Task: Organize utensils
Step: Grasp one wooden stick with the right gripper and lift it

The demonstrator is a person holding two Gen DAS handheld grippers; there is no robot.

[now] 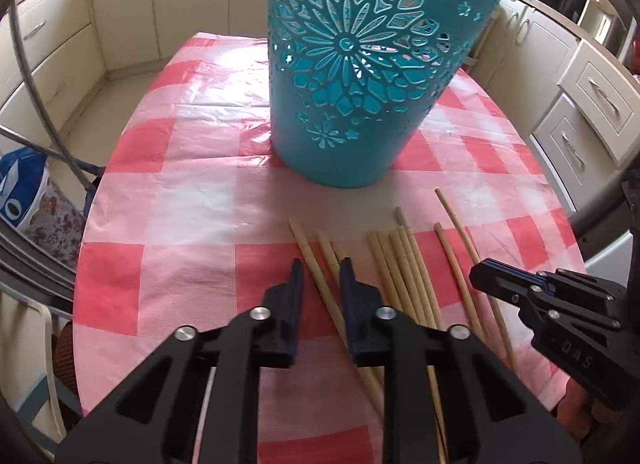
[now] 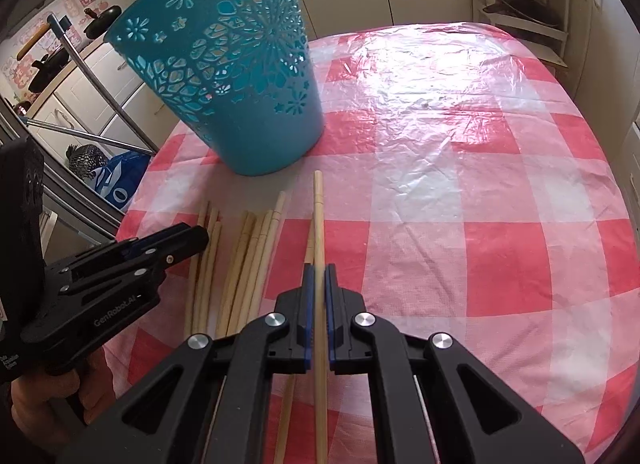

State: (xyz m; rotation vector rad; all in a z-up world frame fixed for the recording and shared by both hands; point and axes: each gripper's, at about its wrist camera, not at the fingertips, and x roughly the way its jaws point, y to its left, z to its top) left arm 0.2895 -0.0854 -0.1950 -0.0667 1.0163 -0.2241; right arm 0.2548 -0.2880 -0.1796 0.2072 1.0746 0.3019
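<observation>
- Left wrist view: the left claw fills the lower centre of the frame, pointing steeply down at the desk, which carries a red-and-white checked cloth under clear plastic.
- Two chopsticks run up between its fingers; the fingers stand a narrow way apart, and whether the pads press the sticks cannot be told.
- A bundle of chopsticks lies flat just right of that claw, with two more sticks further right, all pointing toward the basket.
- The blue basket with cut-out flower patterns stands upright at upper centre, beyond the stick tips and apart from them.
- The right claw enters from the lower right edge, its tip down at the two rightmost sticks.
- Right wrist view: the right claw sits at lower centre, pressed together on a single chopstick that runs straight up the frame between its blue pads.
- A second stick lies just left of the held one, passing under the left finger.
- The bundle lies left of centre; the basket stands at upper left.
- The left claw reaches in from the left edge over the leftmost sticks, held by a hand at lower left.
</observation>
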